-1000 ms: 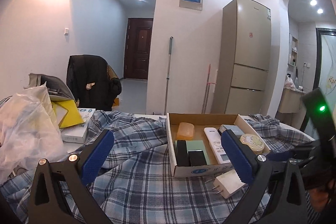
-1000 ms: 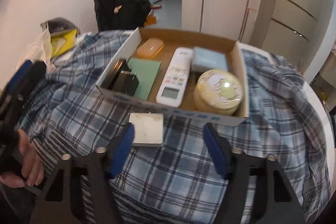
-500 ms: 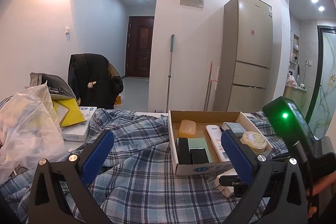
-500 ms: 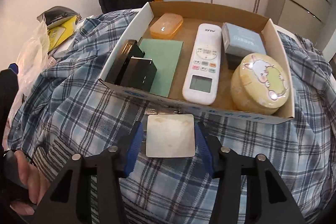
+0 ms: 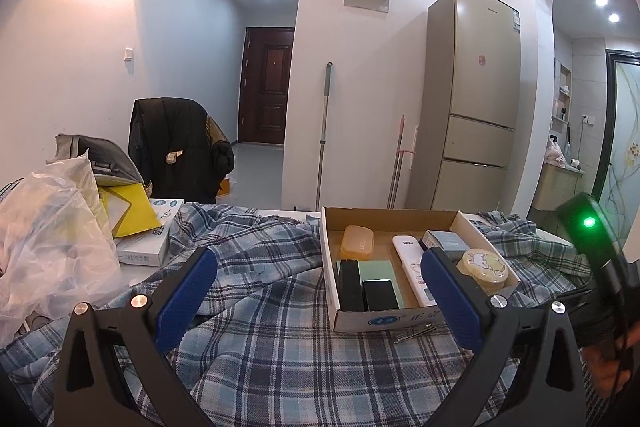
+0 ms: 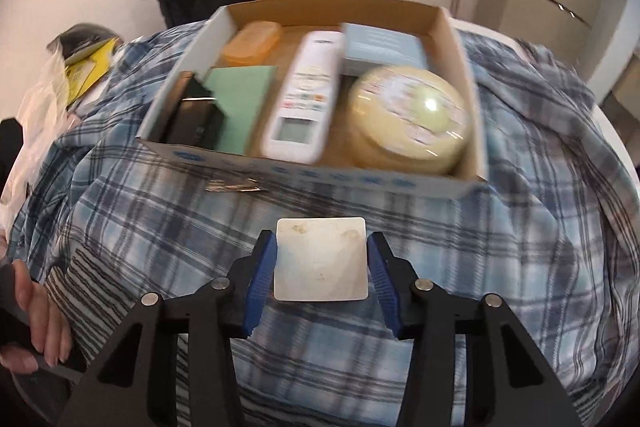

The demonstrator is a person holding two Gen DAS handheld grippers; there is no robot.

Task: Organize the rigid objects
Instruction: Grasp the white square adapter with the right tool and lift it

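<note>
Fingers (image 6: 262,269) of your right gripper (image 6: 321,263) have just closed on the white plug block (image 6: 320,259) at the bottom middle, lifting it off the cloth (image 6: 520,267), so the box (image 6: 312,175) comes next.

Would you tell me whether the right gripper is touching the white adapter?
Touching: in the right wrist view, the right gripper has both blue pads pressed against the sides of the white adapter.

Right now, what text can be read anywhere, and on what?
"一次性PE手套": front of white carton.
Remote: brand word too small to read.
Cardboard box, front wall: blue print, unreadable.
Fridge: lettering too small.
White charger: blank.
</note>
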